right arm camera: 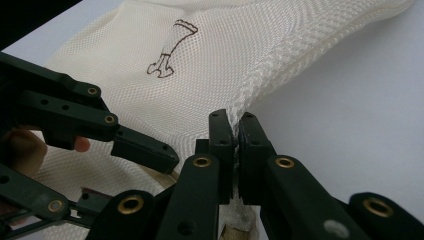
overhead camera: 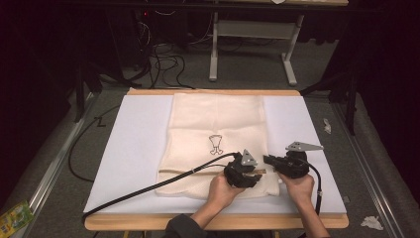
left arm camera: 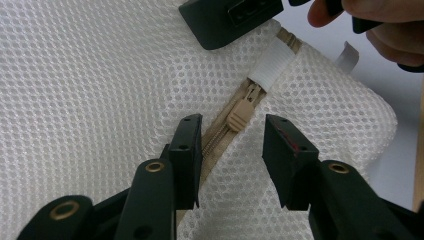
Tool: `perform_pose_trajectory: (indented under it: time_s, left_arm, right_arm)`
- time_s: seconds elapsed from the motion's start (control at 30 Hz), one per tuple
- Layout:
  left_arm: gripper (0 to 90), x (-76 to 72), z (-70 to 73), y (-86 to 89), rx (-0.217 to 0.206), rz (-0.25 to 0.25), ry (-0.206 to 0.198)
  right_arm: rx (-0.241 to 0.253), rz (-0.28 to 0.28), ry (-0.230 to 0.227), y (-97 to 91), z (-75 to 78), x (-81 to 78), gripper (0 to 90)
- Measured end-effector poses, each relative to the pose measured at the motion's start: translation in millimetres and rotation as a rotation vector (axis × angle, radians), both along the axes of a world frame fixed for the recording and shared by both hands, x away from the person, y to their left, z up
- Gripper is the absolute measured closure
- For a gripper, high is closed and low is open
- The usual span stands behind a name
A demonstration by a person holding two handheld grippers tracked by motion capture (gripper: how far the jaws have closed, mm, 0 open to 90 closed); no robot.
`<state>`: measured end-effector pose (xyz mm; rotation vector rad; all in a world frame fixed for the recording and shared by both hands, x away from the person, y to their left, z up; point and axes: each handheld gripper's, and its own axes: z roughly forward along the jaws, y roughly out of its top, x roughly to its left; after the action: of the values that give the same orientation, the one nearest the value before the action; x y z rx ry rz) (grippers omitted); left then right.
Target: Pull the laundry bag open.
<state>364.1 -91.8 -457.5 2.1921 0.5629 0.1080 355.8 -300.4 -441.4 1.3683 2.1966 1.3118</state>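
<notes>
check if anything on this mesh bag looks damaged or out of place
Nothing stands out. The mesh bag lies flat on the white mat, its zipper pull intact between the open left gripper pads. The right gripper pinches the bag's edge, lifting it slightly.

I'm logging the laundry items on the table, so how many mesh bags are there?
1. A single cream mesh bag lies flat on the white table cover, its zipper edge nearest the person. The right gripper pinches its corner. Nothing shows of another bag beneath it.
</notes>
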Motion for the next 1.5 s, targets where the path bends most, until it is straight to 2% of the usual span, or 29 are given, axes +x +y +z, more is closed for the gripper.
perform_pose_trajectory:
  time_s: [0.23,0.53,0.67,0.77,0.83,1.1,1.37,1.5]
  left_arm:
    - [58.1,-0.6,-1.5,-1.9,-0.025,-0.008,0.01]
    - [65.5,-1.3,-0.3,-1.4,-0.036,-0.021,0.035]
    - [66.5,-4.8,3.2,-0.6,-0.06,-0.032,0.019]
    - [67.6,-6.0,1.6,-1.0,-0.056,-0.046,0.037]
    - [68.9,-5.4,0.3,-1.1,-0.047,-0.045,0.036]
    - [70.4,-2.7,-2.4,-3.7,-0.065,-0.015,0.049]
    - [78.4,-0.7,-2.3,-3.9,-0.067,-0.005,0.057]
    - [80.9,0.6,-3.7,-4.7,-0.067,0.001,0.077]
  right_arm:
    - [0.008,0.015,-0.01,3.4,3.4,1.1,88.3]
    - [0.008,0.016,-0.016,6.3,5.9,0.0,88.3]
    - [0.019,0.013,-0.017,4.5,5.0,0.6,88.2]
    - [0.019,0.011,-0.013,3.7,4.4,0.8,88.2]
    - [0.022,0.009,-0.013,4.4,4.5,0.5,88.2]
    - [0.026,0.011,-0.013,5.0,2.9,0.7,88.2]
    - [0.023,0.013,-0.015,5.0,2.3,0.9,88.2]
    - [0.027,0.011,-0.009,5.5,0.9,0.8,88.2]
